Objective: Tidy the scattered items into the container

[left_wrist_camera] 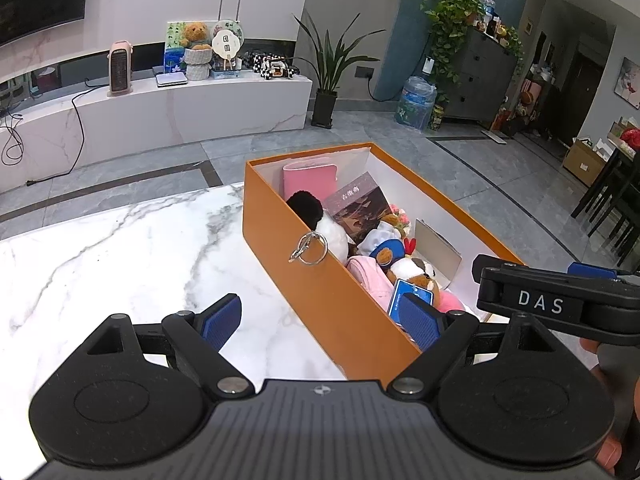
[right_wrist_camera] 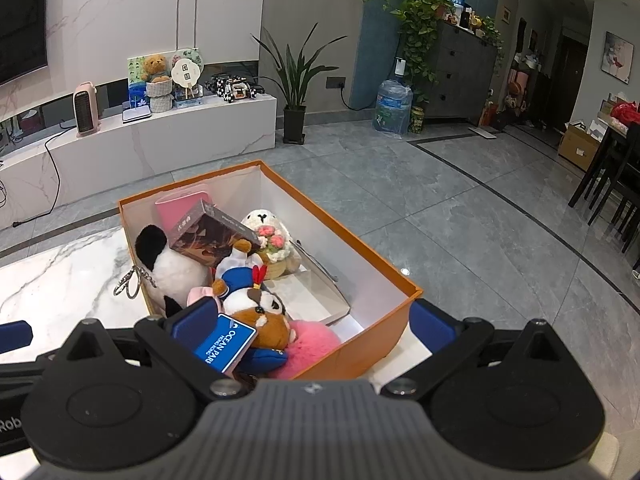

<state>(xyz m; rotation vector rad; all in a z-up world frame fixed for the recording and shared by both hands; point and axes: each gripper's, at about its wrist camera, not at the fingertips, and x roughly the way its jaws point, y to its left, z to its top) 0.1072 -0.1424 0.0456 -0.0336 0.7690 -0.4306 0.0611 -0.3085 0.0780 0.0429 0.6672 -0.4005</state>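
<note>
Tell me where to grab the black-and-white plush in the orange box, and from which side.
Grip the black-and-white plush across its white body, coming from above. It leans against the orange box wall with other toys pressed beside it, so only its top is free. Its key rings hang outside over the rim; they look too thin for wide fingers.

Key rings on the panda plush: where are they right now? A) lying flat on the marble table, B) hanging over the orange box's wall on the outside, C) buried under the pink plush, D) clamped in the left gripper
B: the key rings dangle against the outer face of the orange box, their chain running over the rim to the black-and-white plush; the left gripper is open and empty.
</note>
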